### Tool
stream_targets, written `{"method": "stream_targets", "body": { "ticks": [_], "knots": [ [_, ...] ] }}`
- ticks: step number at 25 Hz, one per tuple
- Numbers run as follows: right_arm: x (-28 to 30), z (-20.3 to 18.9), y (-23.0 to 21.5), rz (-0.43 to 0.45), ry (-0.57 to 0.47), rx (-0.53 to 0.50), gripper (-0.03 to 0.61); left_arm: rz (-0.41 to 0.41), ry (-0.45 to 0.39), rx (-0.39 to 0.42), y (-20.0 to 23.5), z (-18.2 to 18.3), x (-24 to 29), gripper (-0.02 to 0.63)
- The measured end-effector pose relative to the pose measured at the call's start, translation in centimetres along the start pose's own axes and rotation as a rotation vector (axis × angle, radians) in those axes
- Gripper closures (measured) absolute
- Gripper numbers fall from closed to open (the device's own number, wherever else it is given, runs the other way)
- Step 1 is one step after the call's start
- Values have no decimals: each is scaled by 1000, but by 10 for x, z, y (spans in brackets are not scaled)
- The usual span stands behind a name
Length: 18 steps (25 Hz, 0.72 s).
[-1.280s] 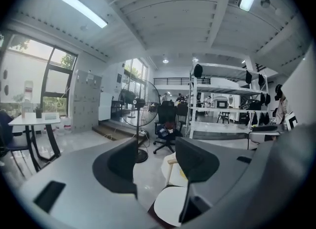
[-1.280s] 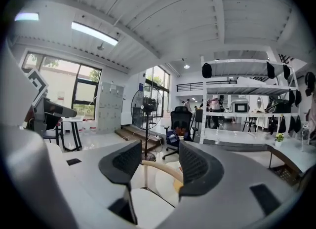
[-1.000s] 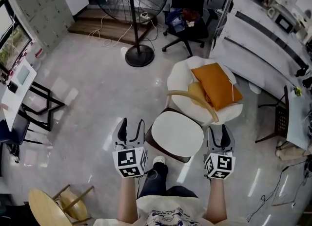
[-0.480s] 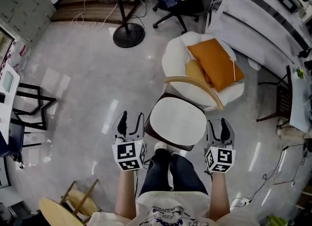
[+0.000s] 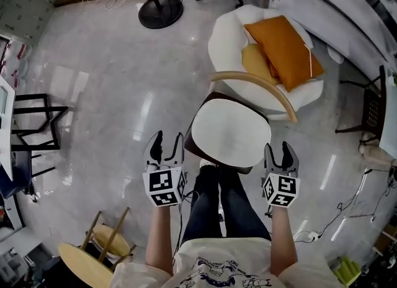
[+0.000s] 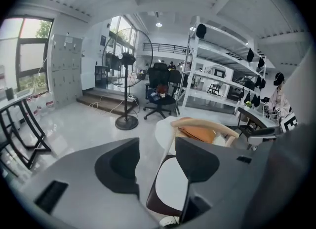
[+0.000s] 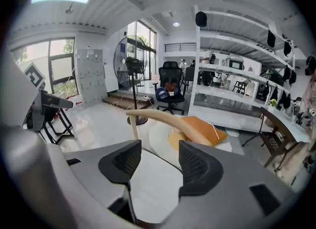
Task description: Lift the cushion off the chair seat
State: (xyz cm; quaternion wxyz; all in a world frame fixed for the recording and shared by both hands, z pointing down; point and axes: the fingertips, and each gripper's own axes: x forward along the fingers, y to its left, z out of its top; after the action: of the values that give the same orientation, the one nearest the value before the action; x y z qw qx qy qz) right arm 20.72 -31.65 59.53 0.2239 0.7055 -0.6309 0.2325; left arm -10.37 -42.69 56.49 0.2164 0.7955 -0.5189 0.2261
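A round white cushion (image 5: 229, 136) lies on the dark brown chair seat (image 5: 190, 150), in front of the chair's curved wooden backrest (image 5: 255, 84). My left gripper (image 5: 169, 144) hangs just left of the seat, open and empty. At the seat's right edge my right gripper (image 5: 277, 153) is open too, with nothing between its fingers. In the left gripper view the cushion (image 6: 172, 187) shows through the gap of the left gripper (image 6: 157, 166). Through the right gripper (image 7: 155, 161) the cushion (image 7: 148, 186) lies close below, the backrest (image 7: 158, 118) above it.
Behind the chair stands a white armchair (image 5: 226, 38) holding an orange pillow (image 5: 285, 49) and a yellow one (image 5: 257, 63). A fan's base (image 5: 160, 12) is at the far left, a black frame (image 5: 37, 122) at left, a wooden stool (image 5: 93, 257) near my legs (image 5: 214, 203). Cables (image 5: 347, 215) run at right.
Both grippers have sunk beside the chair, still open. The head view has tipped further down, so the chair and cushion now sit nearer the middle.
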Motion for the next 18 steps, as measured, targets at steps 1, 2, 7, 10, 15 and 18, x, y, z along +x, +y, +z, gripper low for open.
{"method": "stream_targets", "body": {
  "ticks": [1, 2, 7, 10, 15, 18],
  "knots": [
    [10, -10, -2, 2, 20, 4, 325, -2, 16, 0, 0, -8, 11, 376],
    [20, -21, -4, 5, 40, 9, 325, -5, 34, 4, 0, -17, 23, 376],
    [74, -76, -21, 7, 139, 28, 325, -32, 132, 14, -3, -71, 90, 376],
    [103, -111, -35, 7, 187, 44, 325, -44, 197, 19, -9, -109, 127, 376],
    [143, -179, -55, 15, 273, 61, 324, -68, 284, 11, -18, -175, 178, 376],
    [161, -220, -66, 21, 319, 79, 324, -74, 330, -6, -23, -213, 205, 376]
  ]
}}
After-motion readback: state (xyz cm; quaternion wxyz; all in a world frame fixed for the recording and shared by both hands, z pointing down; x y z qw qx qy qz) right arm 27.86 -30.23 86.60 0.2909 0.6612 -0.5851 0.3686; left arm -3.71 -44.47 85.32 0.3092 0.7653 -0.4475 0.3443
